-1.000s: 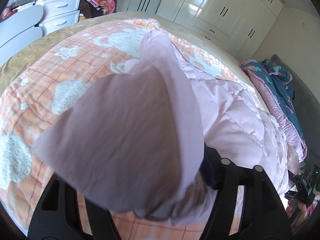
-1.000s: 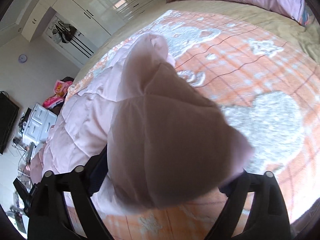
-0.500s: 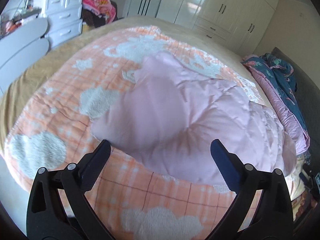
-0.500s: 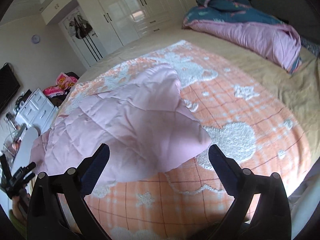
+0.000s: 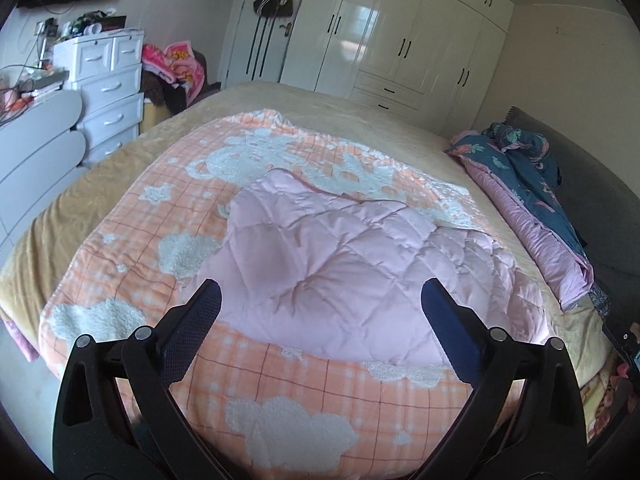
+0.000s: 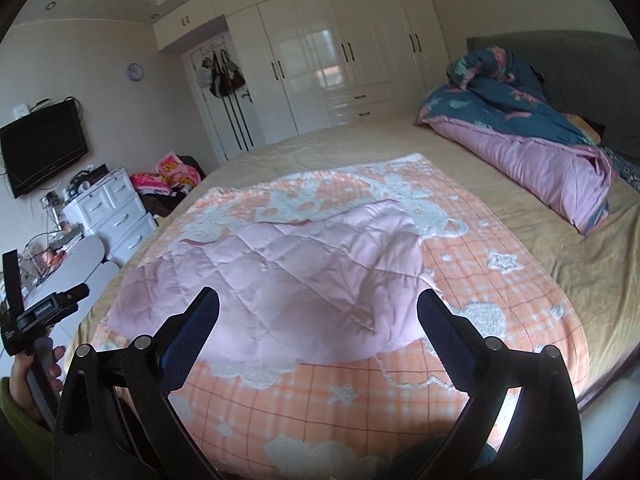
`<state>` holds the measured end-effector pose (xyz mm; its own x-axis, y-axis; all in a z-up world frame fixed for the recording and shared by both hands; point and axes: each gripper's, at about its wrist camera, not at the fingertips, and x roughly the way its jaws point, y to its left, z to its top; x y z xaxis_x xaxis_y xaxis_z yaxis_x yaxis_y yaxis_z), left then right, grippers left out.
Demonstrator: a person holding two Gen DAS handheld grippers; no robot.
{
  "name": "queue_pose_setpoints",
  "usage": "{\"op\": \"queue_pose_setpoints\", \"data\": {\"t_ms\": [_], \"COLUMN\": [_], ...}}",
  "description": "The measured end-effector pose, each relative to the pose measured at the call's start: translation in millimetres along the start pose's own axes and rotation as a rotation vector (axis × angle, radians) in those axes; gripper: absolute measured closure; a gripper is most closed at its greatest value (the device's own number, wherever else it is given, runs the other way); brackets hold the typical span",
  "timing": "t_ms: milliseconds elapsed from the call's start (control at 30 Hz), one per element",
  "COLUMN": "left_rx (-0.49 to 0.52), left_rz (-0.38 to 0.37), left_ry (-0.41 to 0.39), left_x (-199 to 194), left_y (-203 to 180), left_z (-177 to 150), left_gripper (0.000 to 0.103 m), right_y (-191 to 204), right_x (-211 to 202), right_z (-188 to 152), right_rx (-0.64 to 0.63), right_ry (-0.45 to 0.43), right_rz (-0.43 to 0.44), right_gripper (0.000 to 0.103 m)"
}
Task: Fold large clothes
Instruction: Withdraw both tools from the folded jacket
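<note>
A pink quilted garment (image 5: 340,264) lies folded over on the orange checked blanket (image 5: 280,392) on the bed; it also shows in the right wrist view (image 6: 280,280). My left gripper (image 5: 320,300) is open and empty, held back above the garment's near edge. My right gripper (image 6: 318,304) is open and empty too, above the garment's near edge. The left gripper's handle, in a hand, shows at the left edge of the right wrist view (image 6: 36,320).
A blue and pink duvet (image 6: 520,128) is bundled at the head of the bed. White drawers (image 5: 104,84) and a white table (image 5: 36,136) stand beside the bed. White wardrobes (image 6: 320,52) line the far wall. A tan sheet (image 6: 560,248) covers the bed.
Both grippers let go of the pink garment and opened. The lifted part dropped flat onto the rest of the garment. Both grippers drew back and up from the bed.
</note>
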<state>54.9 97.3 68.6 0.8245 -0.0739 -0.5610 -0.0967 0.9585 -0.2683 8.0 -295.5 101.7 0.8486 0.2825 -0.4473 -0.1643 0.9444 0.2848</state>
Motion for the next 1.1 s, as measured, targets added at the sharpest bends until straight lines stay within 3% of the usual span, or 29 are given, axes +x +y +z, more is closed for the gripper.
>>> {"op": "queue_pose_setpoints", "data": {"t_ms": [367, 700, 833, 1100], "left_rx": [0.067, 0.118, 0.134, 0.141], "left_rz": [-0.011, -0.058, -0.054, -0.051], "left_ry": [-0.041, 0.043, 0.069, 0.066], "left_x": [-25.7, -15.4, -10.1, -10.4], "left_y": [-27.0, -46.8, -49.8, -52.7], "left_z": [-27.4, -80.6, -88.8, -91.5], "left_gripper": [0.009, 0.009, 0.009, 0.009], "right_y": [33.4, 44.5, 46.9, 62.2], "right_x": [-11.3, 12.1, 21.5, 21.2], "right_z": [-27.9, -75.7, -83.9, -89.6], "right_rx": [-0.099, -0.118, -0.102, -0.145], "right_ry": [0.004, 0.095, 0.143, 0.153], "right_rz": [-0.018, -0.034, -0.013, 0.015], "right_gripper": [0.004, 0.004, 0.004, 0.004]}}
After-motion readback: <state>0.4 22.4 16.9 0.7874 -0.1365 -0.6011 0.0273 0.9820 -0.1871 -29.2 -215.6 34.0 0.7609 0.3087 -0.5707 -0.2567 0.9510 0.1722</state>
